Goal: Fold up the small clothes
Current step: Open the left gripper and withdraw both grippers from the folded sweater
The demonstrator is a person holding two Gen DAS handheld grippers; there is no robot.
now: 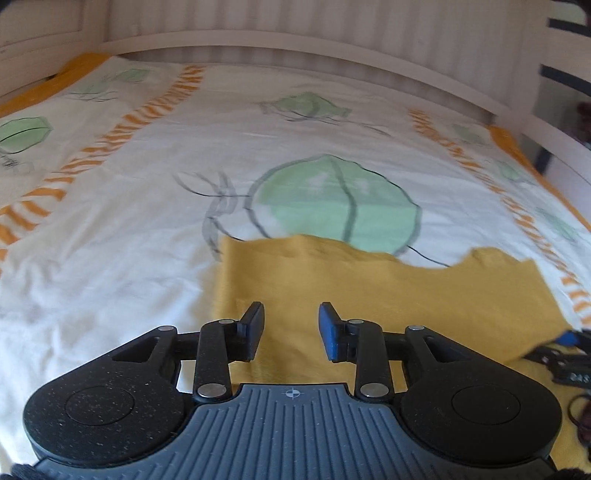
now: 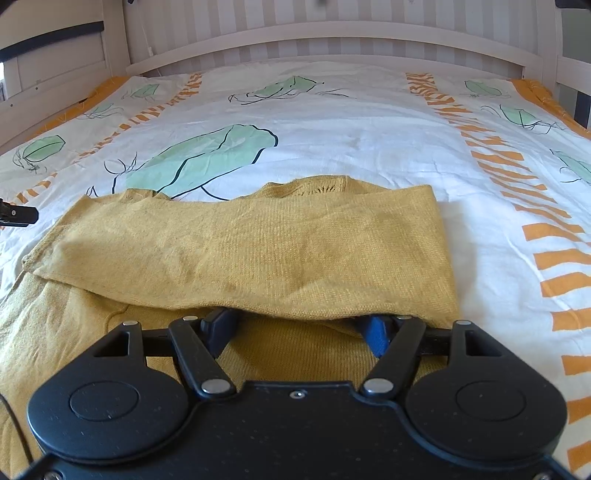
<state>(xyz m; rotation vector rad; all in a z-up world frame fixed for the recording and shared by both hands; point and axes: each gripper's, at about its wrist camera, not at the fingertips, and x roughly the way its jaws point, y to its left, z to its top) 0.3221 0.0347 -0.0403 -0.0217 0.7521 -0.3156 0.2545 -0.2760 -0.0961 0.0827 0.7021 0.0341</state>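
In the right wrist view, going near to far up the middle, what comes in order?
Right gripper → yellow sweater → white bedcover with green leaf prints → white slatted bed rail.

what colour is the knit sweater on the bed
Mustard yellow sweater, clearest in the right wrist view.

A mustard-yellow knit sweater (image 2: 258,251) lies on the bed directly ahead of and beneath the right gripper (image 2: 295,332). One part is folded across the body as a broad band running left to right, its near edge draped over that gripper's fingertips. An openwork knit pattern shows at the far edge. Seen from the left gripper (image 1: 291,328), the sweater (image 1: 406,295) spreads flat under and to the right of its fingers.
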